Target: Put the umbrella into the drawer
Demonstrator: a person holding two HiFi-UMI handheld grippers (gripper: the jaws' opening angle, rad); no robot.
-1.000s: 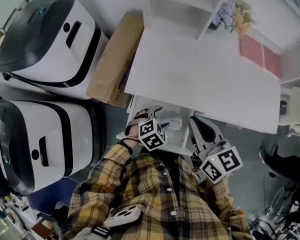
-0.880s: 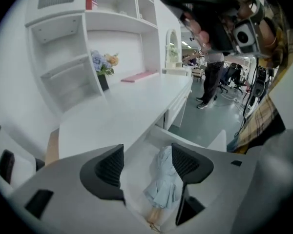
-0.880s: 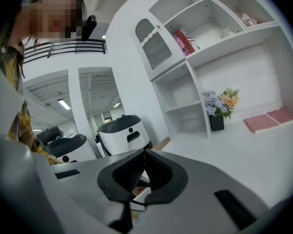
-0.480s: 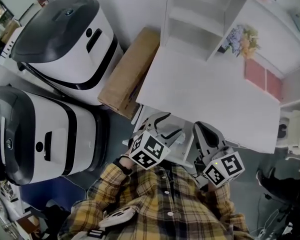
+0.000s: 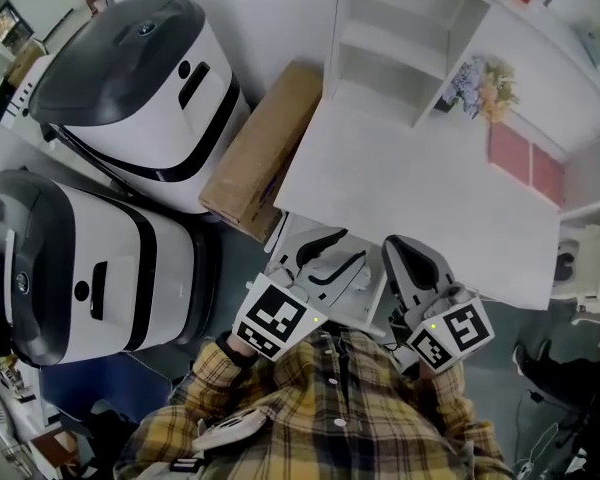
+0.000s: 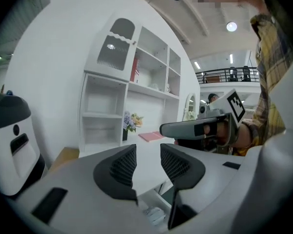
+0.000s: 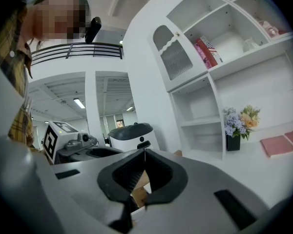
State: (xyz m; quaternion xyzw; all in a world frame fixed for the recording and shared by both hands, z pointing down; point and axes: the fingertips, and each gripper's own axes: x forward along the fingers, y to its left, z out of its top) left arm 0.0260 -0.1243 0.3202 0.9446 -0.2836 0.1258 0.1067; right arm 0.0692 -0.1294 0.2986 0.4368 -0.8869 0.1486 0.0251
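White drawer (image 5: pixel 280 238) open, pale bundle (image 6: pixel 154 214) inside, probably the umbrella: task nearly done. Above it, left gripper (image 6: pixel 147 152) empty, jaws just narrowed halfway; right gripper (image 7: pixel 145 155) pinched together, empty.

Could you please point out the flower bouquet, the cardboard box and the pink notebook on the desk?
flower bouquet (image 5: pixel 483 76), head view, on the blossoms.
cardboard box (image 5: pixel 265 148), head view, middle of its top face.
pink notebook (image 5: pixel 507 148), head view, on its left half.

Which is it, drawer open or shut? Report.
Open: in the head view the drawer juts out from under the front edge of the desk, and you can see down into it.
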